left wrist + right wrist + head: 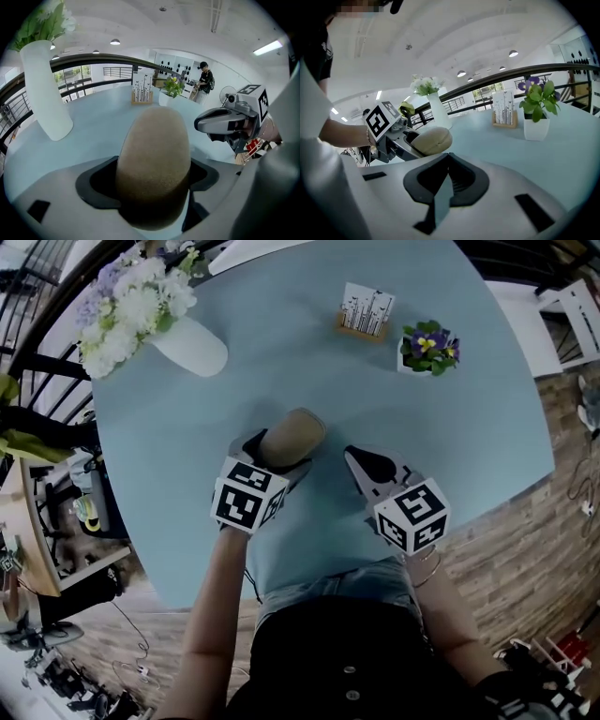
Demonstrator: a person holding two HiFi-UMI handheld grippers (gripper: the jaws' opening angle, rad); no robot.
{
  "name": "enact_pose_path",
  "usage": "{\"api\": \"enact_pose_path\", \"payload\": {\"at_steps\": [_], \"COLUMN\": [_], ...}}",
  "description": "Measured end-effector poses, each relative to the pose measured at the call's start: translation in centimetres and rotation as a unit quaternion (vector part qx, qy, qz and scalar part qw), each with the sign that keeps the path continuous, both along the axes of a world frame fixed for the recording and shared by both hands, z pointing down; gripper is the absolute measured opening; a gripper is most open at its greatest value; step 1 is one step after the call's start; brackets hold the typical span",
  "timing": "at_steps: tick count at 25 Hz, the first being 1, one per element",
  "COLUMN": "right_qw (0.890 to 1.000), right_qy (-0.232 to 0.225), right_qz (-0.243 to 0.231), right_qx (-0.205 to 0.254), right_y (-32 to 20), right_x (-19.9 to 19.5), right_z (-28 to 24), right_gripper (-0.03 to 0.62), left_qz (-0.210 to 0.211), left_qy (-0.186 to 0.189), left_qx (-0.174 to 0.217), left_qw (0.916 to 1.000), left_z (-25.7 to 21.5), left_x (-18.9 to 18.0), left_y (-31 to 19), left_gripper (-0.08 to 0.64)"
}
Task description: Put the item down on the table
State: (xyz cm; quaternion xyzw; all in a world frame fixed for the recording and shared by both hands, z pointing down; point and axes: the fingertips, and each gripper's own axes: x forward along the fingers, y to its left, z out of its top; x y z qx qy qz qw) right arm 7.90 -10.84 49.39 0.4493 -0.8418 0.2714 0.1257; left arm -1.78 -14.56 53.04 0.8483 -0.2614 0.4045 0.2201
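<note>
A tan, egg-shaped bread roll (292,436) is held over the pale blue round table (309,371), near its front middle. My left gripper (274,454) is shut on it; in the left gripper view the roll (153,164) fills the space between the black jaws. Just to its right my right gripper (367,468) is shut with nothing in it, its jaws meeting in a narrow seam (446,180). From the right gripper view the roll (432,140) and the left gripper (393,133) appear at the left. I cannot tell whether the roll touches the tabletop.
A white vase of white and lilac flowers (187,341) lies toward the far left of the table. A small card holder (366,312) and a potted pansy (428,349) stand at the far right. Black railings (37,362) border the left side.
</note>
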Motion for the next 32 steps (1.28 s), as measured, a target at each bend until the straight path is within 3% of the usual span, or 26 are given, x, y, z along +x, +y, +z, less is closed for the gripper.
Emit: {"api": "enact_pose_path", "payload": {"at_steps": [11,19,32], "right_qw": [1.000,1.000,0.999], "right_qy": [0.002,-0.007,-0.003], "right_qz": [0.000,0.010,0.033], "right_qx": [-0.012,-0.020,-0.028], "right_y": [0.5,0.8,1.5], "right_x": [0.0,0.4,1.8], "right_z": [1.3,1.7,1.8], "right_gripper": [0.006,0.008,0.008], "left_qz": [0.027,0.072,0.079], "left_qy": [-0.026,-0.073,-0.058], "left_qx": [-0.014,0.017,0.038], "left_qw": [0.9992,0.9945,0.9945], "left_z": [2.1,3.2,3.3], "left_x": [1.2,1.6,2.4], "left_y": [-0.3,-0.5,0.0], "left_gripper": [0.425,0.425,0.426]}}
